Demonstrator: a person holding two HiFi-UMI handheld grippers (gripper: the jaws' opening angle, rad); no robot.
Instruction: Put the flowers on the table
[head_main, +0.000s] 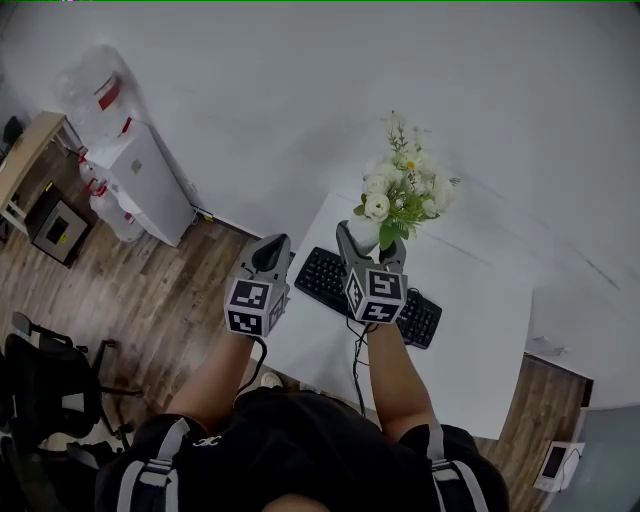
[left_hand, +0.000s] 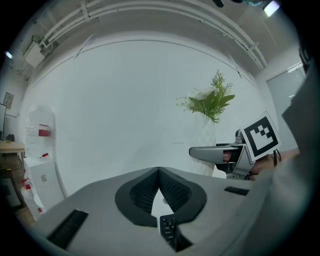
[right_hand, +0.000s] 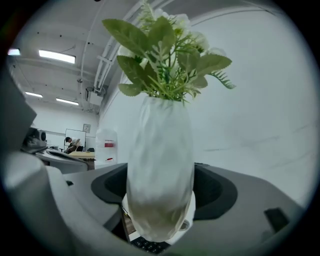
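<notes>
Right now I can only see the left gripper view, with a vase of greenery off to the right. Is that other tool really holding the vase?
Observer: Yes. In the right gripper view the white vase stands between the right tool's jaws, which close on its sides.
Operator: What is underneath it?
Observer: The head view shows a black keyboard lying on a white table, with the vase by the keyboard's far edge.
Operator: I mostly see leaves. Are there real flowers?
Observer: From above, yes: a cluster of white blooms, one with a yellow centre.
</notes>
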